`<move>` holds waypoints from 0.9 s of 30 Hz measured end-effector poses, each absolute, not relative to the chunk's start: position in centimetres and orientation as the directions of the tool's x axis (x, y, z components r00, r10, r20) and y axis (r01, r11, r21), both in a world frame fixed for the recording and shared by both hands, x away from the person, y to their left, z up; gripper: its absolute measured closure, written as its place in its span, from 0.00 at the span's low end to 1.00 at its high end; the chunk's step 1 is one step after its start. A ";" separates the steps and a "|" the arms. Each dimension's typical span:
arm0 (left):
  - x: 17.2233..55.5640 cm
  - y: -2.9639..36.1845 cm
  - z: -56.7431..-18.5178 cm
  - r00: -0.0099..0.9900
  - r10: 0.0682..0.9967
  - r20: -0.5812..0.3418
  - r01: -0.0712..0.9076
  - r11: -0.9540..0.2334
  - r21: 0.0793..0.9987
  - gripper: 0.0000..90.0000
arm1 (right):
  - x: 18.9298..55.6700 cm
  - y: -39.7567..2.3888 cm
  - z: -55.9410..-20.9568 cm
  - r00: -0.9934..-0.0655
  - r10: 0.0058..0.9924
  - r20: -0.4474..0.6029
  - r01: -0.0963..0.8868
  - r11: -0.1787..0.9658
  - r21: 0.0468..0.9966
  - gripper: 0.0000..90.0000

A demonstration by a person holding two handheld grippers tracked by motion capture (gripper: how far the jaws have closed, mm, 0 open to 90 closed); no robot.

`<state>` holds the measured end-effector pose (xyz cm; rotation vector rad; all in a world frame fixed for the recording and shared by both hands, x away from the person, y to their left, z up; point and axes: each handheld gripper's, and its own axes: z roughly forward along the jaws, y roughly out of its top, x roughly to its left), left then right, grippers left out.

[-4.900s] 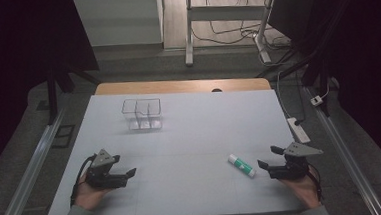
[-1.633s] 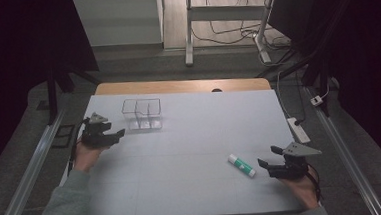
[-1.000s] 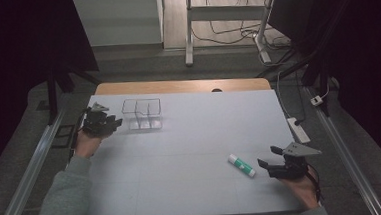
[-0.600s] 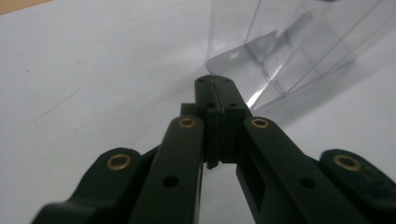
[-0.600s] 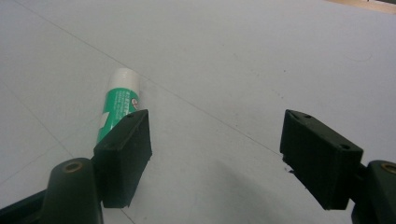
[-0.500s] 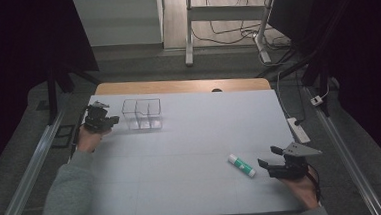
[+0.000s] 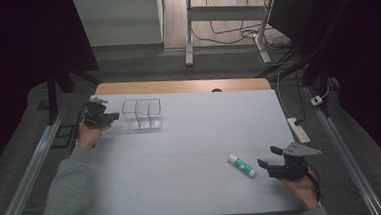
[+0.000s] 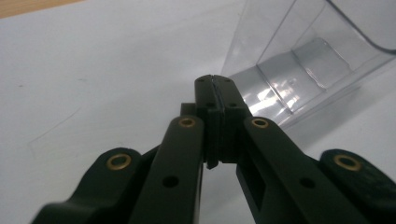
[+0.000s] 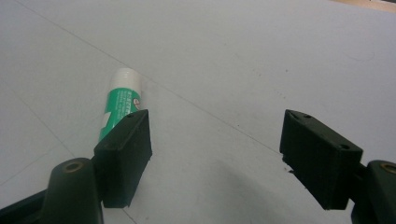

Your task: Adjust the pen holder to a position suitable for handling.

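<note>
My left gripper [image 7: 110, 117] moved to upper left of frame, jaws just closed together on nothing, tip beside the clear organizer [image 7: 142, 114]. Probably I push it. Right gripper [image 7: 264, 162] apart near glue stick [image 7: 241, 165], lower right.

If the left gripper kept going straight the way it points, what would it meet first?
Probably the clear plastic organizer: the left gripper, fingers shut with nothing between them, points at its near lower wall just ahead over the white table. Whether a gap remains is unclear.
</note>
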<state>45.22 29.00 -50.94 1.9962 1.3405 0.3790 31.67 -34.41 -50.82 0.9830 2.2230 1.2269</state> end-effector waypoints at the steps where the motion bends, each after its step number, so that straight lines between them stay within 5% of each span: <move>1: 45.3 28.9 -51.0 0.427 0.895 -0.131 0.693 -0.231 0.683 0.99 | 31.7 -34.4 -50.8 -0.665 0.747 -0.021 0.381 0.363 0.850 0.28; 27: 46.1 27.7 -51.2 0.490 0.862 -0.132 0.670 -0.276 0.689 0.99 | 31.7 -34.5 -50.8 -0.665 0.746 -0.024 0.378 0.364 0.852 0.28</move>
